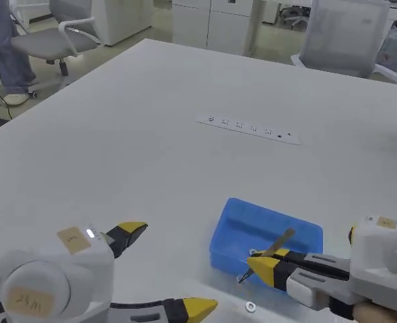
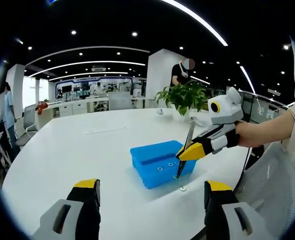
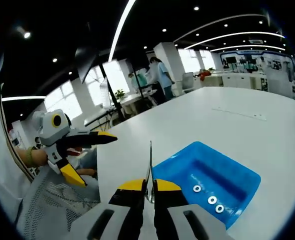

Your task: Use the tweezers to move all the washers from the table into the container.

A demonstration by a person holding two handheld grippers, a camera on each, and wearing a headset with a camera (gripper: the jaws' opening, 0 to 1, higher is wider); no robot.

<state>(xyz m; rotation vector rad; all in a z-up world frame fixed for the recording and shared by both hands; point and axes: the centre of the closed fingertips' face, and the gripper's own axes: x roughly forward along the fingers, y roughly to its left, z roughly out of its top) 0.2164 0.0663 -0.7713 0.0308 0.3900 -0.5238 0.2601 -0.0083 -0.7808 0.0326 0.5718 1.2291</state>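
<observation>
**Nearly done: one washer lies outside the blue container**

At a white worktop (image 1: 151, 134), the right gripper (image 1: 266, 264) has its fingers pinched narrow on a pair of tweezers (image 1: 274, 247), clamping them about mid-length so that the handle end sticks up behind and the tips slant down in front. The tips hang at the near wall of the container (image 1: 252, 222), just above a lone washer (image 1: 251, 307) that sits on the worktop just beside that wall. The angle appears chosen to bring the fine points down onto the small flat ring, which the broad fingers could hardly lift on their own. Whether the tips carry anything is too small to tell.

Three washers (image 3: 212, 200) lie on the container's floor, close together along one side, as the right gripper view shows. Going by that count and the single ring outside, the task looks close to its end, and the step in hand seems to be the pick-up of that ring.

The left gripper (image 1: 179, 265) hovers well to one side with its fingers spread wide and nothing between them, apart from both container and washer. It seems held back to leave the tweezers room. The container is low-walled and open-topped, so a short lift over the near wall should be enough. The chief risk is the thin washer slipping from the points.
</observation>
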